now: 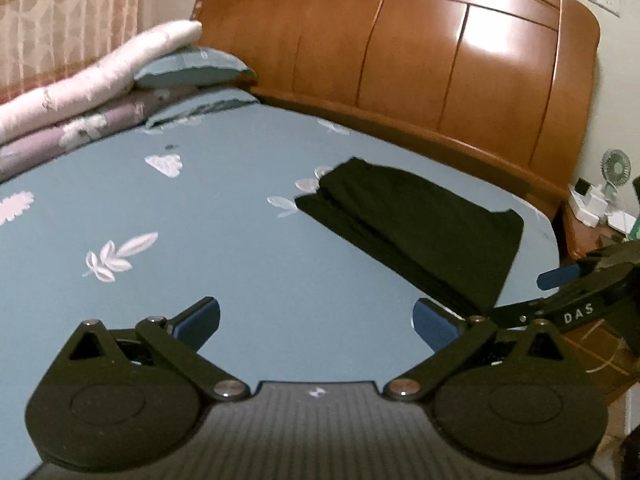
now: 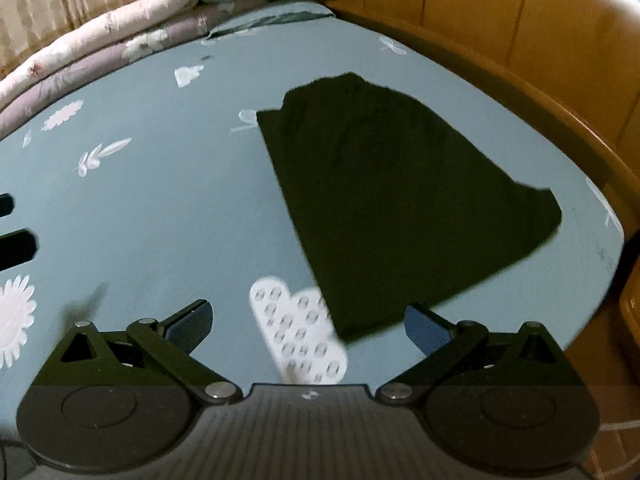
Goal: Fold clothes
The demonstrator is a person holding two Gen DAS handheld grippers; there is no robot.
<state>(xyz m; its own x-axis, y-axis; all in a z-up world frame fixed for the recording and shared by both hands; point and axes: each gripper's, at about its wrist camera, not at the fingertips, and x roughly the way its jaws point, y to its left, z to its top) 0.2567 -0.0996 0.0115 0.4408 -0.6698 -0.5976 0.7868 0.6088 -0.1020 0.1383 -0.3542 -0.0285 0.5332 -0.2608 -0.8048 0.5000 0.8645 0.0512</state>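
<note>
A black garment lies folded into a flat, compact shape on the blue flowered bedsheet, towards the bed's right side near the headboard. In the right wrist view the same black garment spreads ahead of the fingers, its near corner just beyond them. My left gripper hovers open above the sheet with nothing between its blue pads, the garment ahead and to its right. My right gripper is also open and empty; it shows in the left wrist view as a black body at the right edge.
A wooden headboard closes off the far side. Folded quilts and a blue pillow are stacked at the far left. A bedside table with a small fan and white items stands to the right. A curtain hangs at back left.
</note>
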